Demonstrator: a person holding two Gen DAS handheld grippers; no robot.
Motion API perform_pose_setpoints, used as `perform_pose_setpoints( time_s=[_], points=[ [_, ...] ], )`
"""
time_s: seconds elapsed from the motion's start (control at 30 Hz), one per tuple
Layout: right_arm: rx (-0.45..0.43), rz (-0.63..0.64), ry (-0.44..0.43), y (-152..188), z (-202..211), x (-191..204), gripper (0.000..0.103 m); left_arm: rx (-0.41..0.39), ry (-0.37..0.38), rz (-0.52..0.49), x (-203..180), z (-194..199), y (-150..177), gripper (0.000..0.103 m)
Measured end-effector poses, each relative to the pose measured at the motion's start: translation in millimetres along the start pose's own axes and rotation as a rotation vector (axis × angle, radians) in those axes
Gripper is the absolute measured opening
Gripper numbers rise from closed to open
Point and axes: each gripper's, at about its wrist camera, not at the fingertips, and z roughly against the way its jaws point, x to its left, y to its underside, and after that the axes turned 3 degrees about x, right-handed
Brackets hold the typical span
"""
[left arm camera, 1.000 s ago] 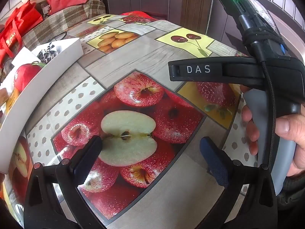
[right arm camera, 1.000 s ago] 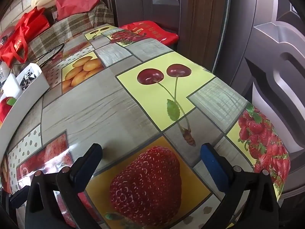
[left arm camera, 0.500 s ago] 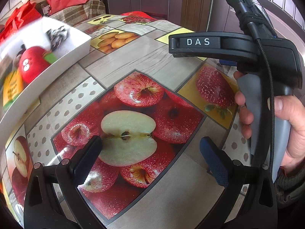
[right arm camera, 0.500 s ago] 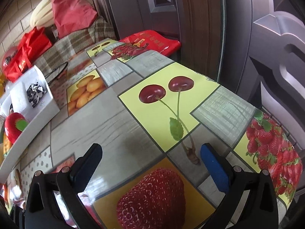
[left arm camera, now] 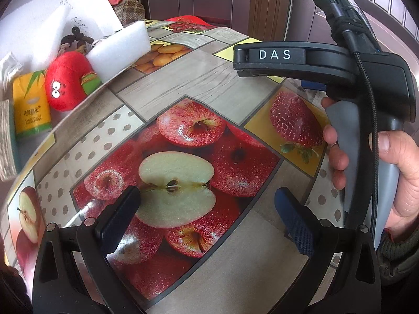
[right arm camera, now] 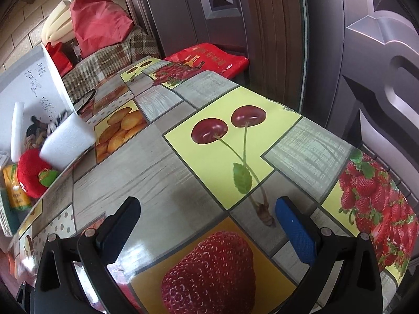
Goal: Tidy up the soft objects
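Observation:
A white foam box stands at the table's left, tilted, with its lid up. Inside lie a red plush toy with eyes, a yellow tissue pack and a dark braided item. The box and red plush also show in the right wrist view. My left gripper is open and empty over the apple print. My right gripper is open and empty over the cherry and strawberry prints; its body shows in the left wrist view.
The table wears a fruit-print oilcloth. A plaid-covered seat with red bags stands behind it, a red bag lies by the brown doors. The table's right edge is close.
The white box has come closer and tipped, so its contents now show. Both grippers have risen and tilted up a little; both stay open.

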Motion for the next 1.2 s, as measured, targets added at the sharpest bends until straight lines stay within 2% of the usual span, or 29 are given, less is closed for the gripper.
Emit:
perform_pose_setpoints(
  time_s=[1.2],
  points=[
    [0.003, -0.002, -0.001, 0.6, -0.1, 1.3, 0.103, 0.0, 0.001, 0.0, -0.5, 0.5, -1.2, 0.102]
  ],
)
